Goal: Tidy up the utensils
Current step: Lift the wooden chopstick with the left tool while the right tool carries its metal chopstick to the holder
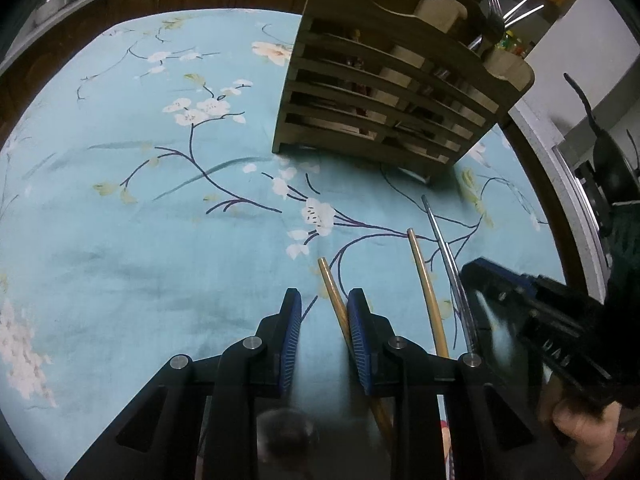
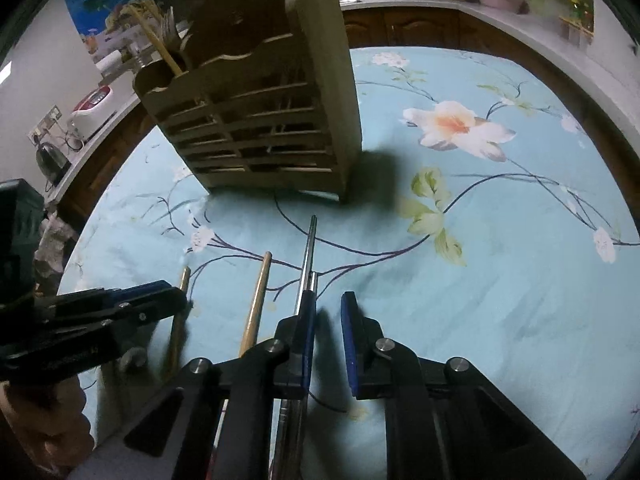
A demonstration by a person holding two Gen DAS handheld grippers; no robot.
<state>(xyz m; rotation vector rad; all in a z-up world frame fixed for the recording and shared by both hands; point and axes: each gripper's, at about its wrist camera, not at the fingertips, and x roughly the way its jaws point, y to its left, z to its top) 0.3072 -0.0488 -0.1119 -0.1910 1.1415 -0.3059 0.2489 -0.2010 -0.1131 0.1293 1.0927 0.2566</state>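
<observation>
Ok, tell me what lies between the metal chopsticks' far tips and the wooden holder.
Only bare floral tablecloth, crossed by the holder's shadow, lies between the metal chopsticks and the wooden holder. The right wrist view shows it best.

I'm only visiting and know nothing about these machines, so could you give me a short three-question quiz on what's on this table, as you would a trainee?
1. True or false: the wooden utensil rack stands upright on the floral tablecloth.
2. How many wooden chopsticks lie on the cloth? A) one B) two C) four
3. Fill in: the left gripper is ____, with a wooden chopstick against its inner right pad.

Key:
1. True.
2. B: the second chopstick lies beside the first; the metal chopsticks are extra.
3. Open. The right gripper is open too.
</observation>
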